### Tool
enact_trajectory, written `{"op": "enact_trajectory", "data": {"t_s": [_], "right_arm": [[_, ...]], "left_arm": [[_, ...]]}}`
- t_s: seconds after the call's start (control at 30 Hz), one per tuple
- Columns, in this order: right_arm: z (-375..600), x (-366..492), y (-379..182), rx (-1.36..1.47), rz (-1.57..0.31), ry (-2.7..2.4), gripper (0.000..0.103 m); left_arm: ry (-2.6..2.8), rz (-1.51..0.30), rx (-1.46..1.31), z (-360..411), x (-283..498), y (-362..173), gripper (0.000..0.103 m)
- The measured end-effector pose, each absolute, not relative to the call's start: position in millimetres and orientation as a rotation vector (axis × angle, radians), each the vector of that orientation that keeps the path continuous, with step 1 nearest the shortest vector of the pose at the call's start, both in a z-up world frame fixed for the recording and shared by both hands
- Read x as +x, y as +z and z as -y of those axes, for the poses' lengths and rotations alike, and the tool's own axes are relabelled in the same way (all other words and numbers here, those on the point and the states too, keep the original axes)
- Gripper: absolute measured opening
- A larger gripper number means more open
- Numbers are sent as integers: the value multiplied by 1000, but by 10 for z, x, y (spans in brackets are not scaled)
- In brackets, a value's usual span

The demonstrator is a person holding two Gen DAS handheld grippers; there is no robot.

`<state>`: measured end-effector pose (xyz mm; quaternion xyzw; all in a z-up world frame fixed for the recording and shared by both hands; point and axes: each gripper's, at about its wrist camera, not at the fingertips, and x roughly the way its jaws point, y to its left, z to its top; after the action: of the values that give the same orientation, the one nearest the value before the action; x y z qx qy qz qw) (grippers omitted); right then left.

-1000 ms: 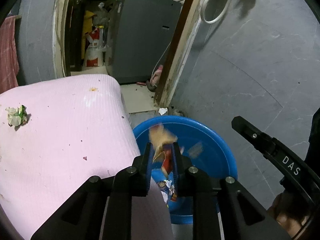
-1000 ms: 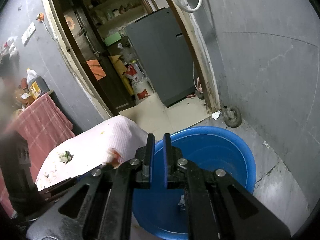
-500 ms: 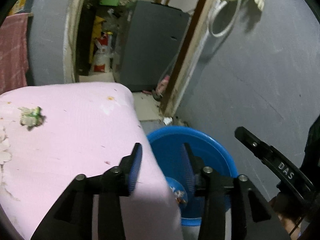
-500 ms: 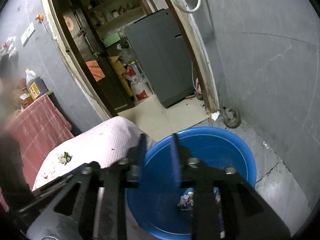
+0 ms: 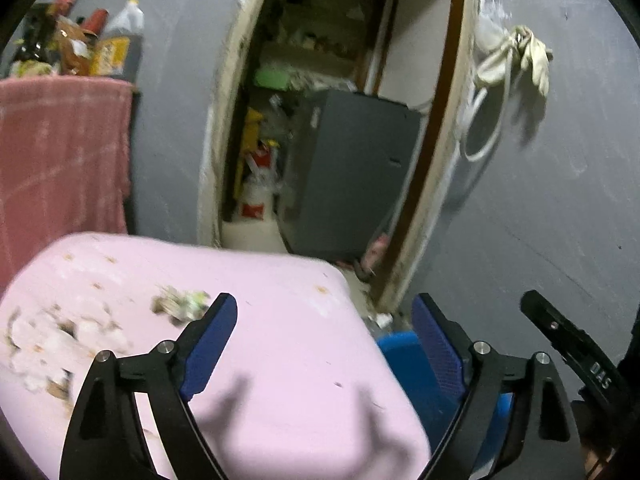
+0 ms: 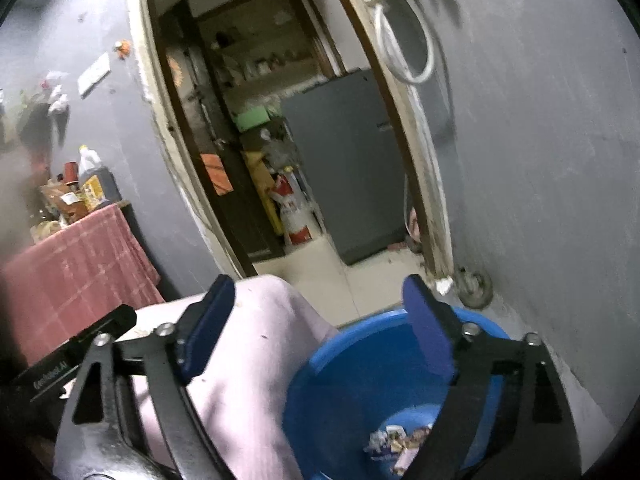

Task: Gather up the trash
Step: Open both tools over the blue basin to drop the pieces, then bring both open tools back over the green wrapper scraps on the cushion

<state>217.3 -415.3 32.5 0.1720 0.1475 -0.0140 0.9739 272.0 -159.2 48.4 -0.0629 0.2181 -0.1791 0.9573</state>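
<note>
Both grippers gape empty over the pink tabletop and blue basin.

The left gripper (image 5: pixel 324 320) has just been opening; its jaws stand wide with nothing between them, and the crumpled trash (image 5: pixel 182 303) lies on the pink tabletop (image 5: pixel 288 360) just beyond its left pad. The right gripper (image 6: pixel 320 308), likewise just opened wide and empty, hangs above the blue basin (image 6: pixel 352 364), where dropped wrappers (image 6: pixel 396 446) lie below its jaws.
</note>
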Motion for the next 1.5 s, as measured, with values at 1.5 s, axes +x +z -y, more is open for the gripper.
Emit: {"op": "enact_trajectory", "data": {"t_s": [1.5], "right_arm": [[2346,3061,462,19,-241,313,103]], "left_arm": [[-20,-284,-45,21,2824,388,101]]}}
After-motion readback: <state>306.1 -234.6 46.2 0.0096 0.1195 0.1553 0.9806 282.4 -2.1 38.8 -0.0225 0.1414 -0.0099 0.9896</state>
